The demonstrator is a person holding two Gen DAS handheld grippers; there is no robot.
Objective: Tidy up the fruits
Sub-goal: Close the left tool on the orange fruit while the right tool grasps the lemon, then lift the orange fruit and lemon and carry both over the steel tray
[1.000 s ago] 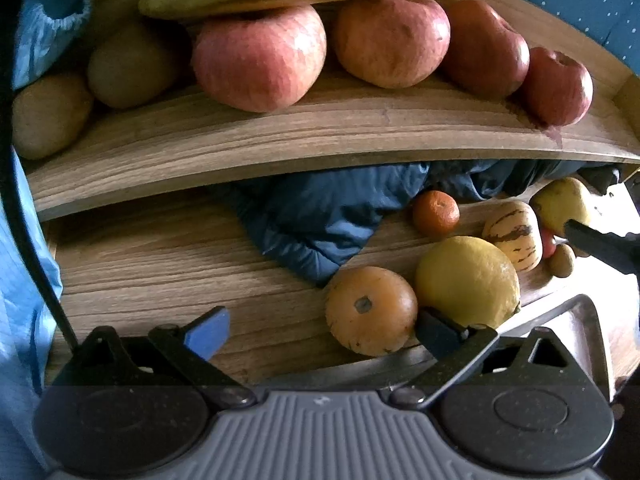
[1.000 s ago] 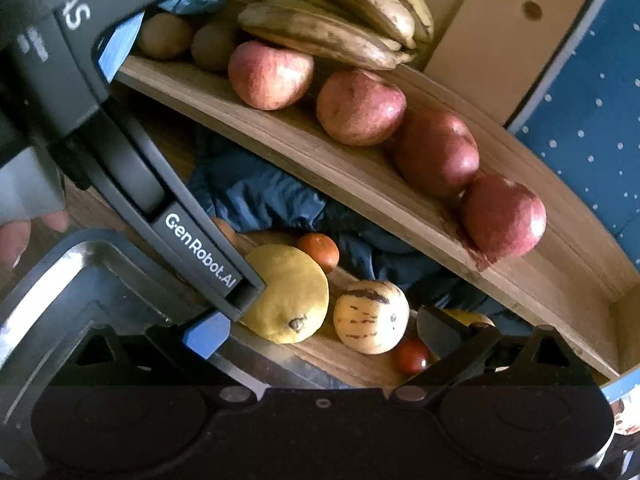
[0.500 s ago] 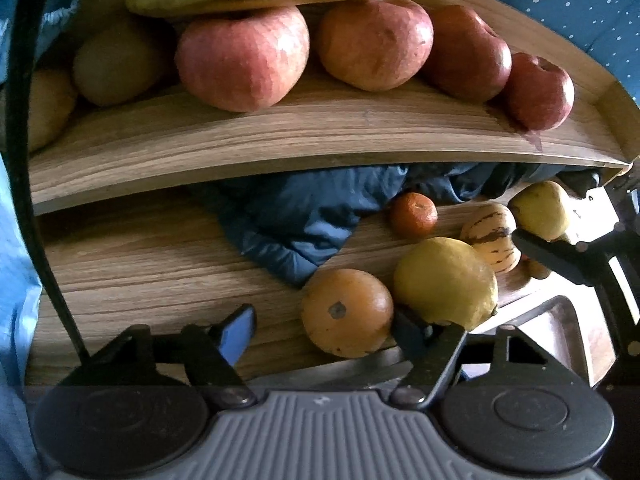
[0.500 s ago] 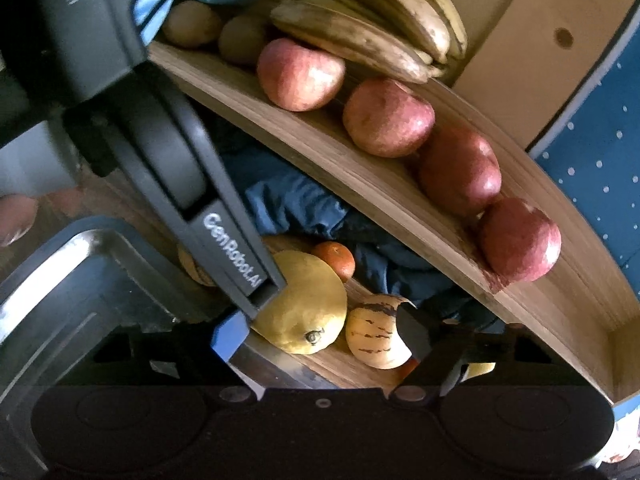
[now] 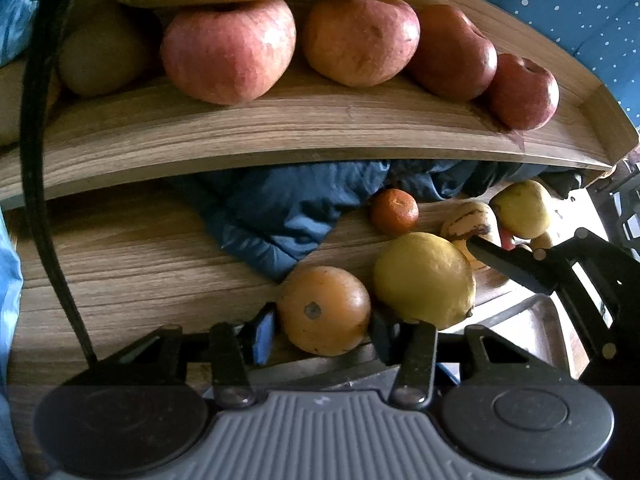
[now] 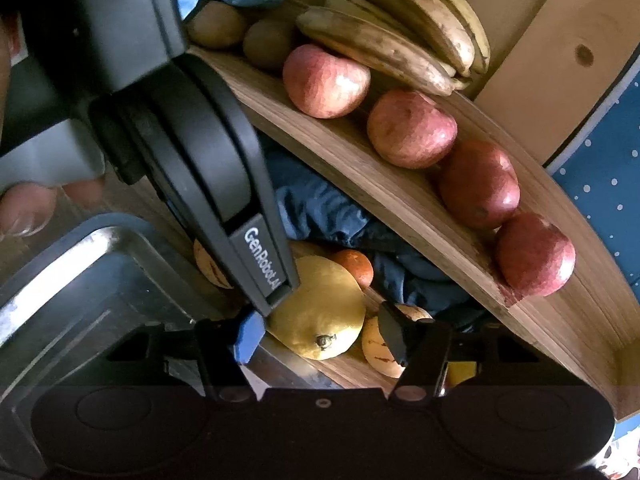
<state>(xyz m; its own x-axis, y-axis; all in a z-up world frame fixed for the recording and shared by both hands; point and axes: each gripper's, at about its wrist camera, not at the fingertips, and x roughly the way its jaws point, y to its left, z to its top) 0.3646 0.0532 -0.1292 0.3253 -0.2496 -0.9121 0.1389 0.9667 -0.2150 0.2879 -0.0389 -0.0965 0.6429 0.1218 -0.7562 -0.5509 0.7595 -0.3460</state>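
A: What differs from a second ago?

B: Both claws stood wide then. The left gripper (image 5: 322, 330) is now narrow and closing, its fingers flanking the orange (image 5: 325, 310) on the lower wooden board (image 5: 120, 264); whether the pads already press the skin is unclear at this angle. The right gripper (image 6: 320, 334) is also closing, with the yellow citrus (image 6: 320, 312) between its jaws, the pads seemingly just short of it.

A: Have the fruits moved?

B: No. The orange lies touching the yellow citrus, just behind the metal tray (image 6: 80, 272). The small mandarin (image 5: 394, 211) and striped fruit (image 5: 470, 220) lie beyond, beside the blue cloth (image 5: 288, 216).

A: And the upper shelf (image 5: 280, 136)?

B: Four apples (image 5: 230, 50) in a row, bananas (image 6: 400, 36) behind them, as before.

A: Any writing?

B: "GenRobot.AI" in white on the left gripper's finger, seen from the right wrist view.
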